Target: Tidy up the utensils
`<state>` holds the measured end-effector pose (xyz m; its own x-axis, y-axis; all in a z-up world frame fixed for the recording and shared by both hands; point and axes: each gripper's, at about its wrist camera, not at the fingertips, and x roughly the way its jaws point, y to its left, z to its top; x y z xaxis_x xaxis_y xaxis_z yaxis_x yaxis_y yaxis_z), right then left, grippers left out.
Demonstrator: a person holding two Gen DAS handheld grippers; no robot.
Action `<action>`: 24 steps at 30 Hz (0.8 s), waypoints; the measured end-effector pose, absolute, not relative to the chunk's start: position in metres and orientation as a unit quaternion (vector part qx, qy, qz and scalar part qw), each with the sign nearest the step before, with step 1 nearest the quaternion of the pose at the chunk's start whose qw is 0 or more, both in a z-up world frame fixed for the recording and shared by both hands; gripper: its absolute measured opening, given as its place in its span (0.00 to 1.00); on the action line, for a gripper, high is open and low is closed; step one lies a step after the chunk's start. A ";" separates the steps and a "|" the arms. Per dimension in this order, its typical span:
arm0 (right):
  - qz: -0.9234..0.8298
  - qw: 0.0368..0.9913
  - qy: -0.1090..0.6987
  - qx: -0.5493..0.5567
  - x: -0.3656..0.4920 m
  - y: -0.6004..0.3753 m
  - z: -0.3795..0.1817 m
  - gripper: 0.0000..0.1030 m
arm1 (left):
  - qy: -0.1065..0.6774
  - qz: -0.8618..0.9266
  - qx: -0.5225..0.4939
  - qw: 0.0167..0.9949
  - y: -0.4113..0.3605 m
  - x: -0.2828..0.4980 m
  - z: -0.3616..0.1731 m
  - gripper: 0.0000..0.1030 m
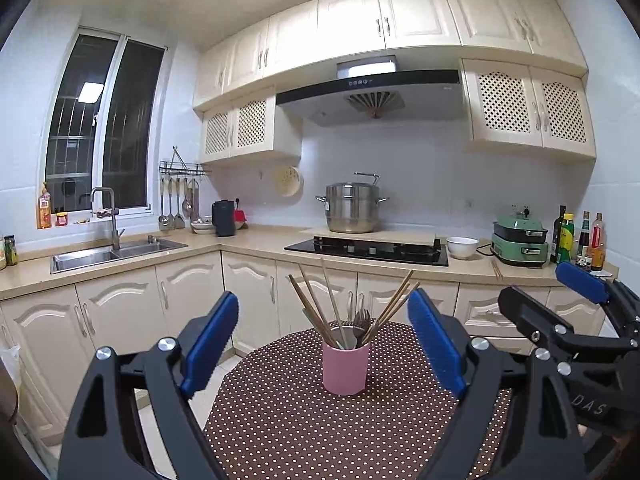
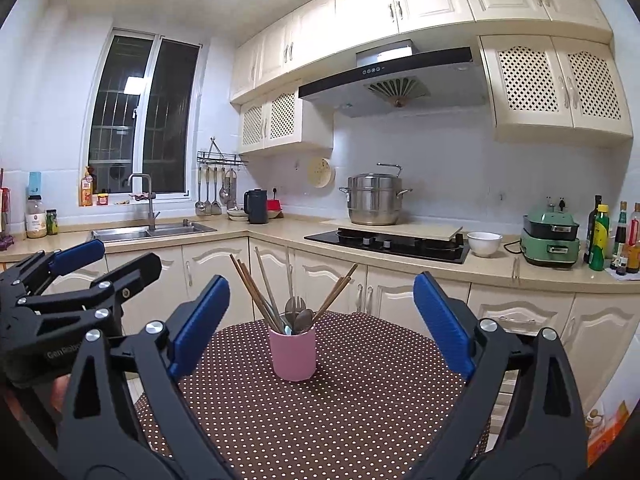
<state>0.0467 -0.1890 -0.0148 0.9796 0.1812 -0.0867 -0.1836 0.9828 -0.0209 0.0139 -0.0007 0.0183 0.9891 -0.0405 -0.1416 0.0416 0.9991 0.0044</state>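
Note:
A pink cup (image 1: 345,372) (image 2: 293,356) stands upright on a small table with a brown polka-dot cloth (image 1: 320,432) (image 2: 340,420). Several wooden chopsticks (image 1: 316,304) (image 2: 256,288) fan out of it, with a metal fork and spoons (image 1: 362,320) (image 2: 298,312) among them. My left gripper (image 1: 323,300) (image 2: 126,254) is open, short of the cup, with nothing between its blue pads. My right gripper (image 2: 322,282) (image 1: 536,284) is open too, beside the left one and equally back from the cup.
Behind the table runs an L-shaped counter with cream cabinets. On it are a sink (image 1: 116,254), a black hob (image 1: 368,250) with a steel pot (image 1: 352,208), a white bowl (image 1: 462,246), a green cooker (image 1: 520,240) and bottles (image 1: 580,240).

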 end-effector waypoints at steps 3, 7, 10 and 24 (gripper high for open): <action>0.091 0.995 0.040 -0.015 0.044 -0.189 -0.014 0.89 | 0.062 -0.021 0.006 0.998 -0.001 0.011 0.020 0.82; 0.092 0.995 0.040 -0.013 0.042 -0.189 -0.013 0.89 | 0.055 -0.017 0.012 0.998 -0.003 0.008 0.022 0.82; 0.092 0.995 0.042 -0.012 0.042 -0.190 -0.015 0.89 | 0.051 -0.014 0.017 0.998 -0.005 0.006 0.021 0.82; 0.095 0.994 0.051 -0.004 0.044 -0.192 -0.016 0.89 | 0.053 -0.014 0.019 0.998 -0.004 0.007 0.021 0.82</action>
